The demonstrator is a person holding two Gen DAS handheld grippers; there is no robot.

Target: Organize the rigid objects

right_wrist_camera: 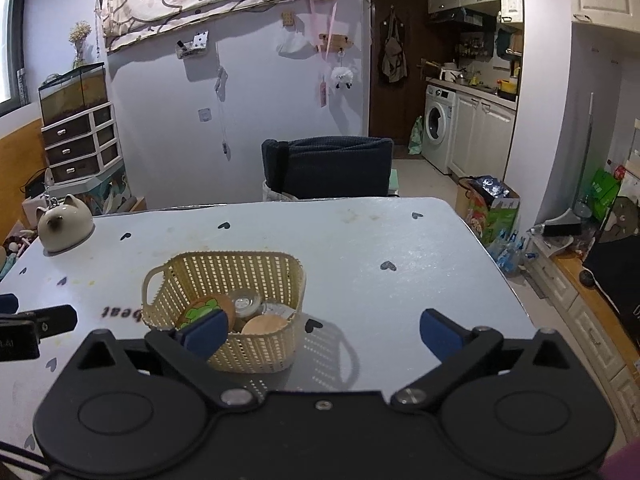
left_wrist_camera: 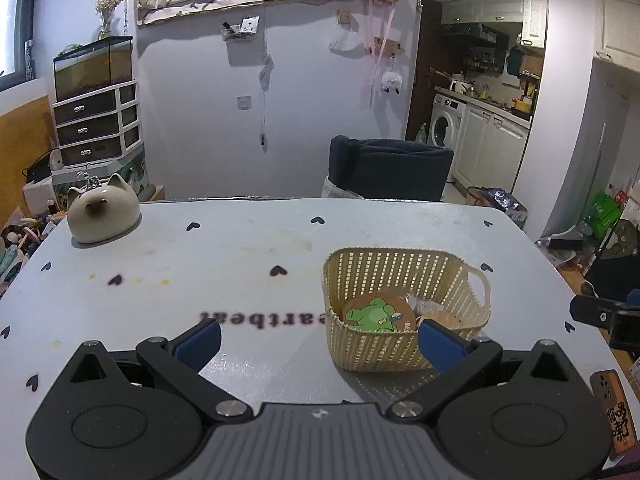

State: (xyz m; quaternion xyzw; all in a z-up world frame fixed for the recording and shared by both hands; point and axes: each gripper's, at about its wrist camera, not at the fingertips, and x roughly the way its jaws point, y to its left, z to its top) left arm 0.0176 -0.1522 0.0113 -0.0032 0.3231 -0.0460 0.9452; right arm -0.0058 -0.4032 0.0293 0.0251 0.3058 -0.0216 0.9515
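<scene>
Holding both claws spread and empty, we keep the right claw (right_wrist_camera: 320, 334) and left claw (left_wrist_camera: 320, 342) hovering over the tabletop (right_wrist_camera: 400, 240), near the one basket (right_wrist_camera: 224, 280). The basket stands upright mid-tabletop and contains the sorted items: one frog disc (right_wrist_camera: 206, 312), one clear lidded jar (right_wrist_camera: 246, 304), one tan round (right_wrist_camera: 264, 325); a further pale item cannot be identified. One cat ornament (right_wrist_camera: 64, 222) stays at the far corner, well apart, likely not part of the job.

Basket (right_wrist_camera: 260, 344) near wall hides lower contents; phone (left_wrist_camera: 614, 414) cut by edge
</scene>
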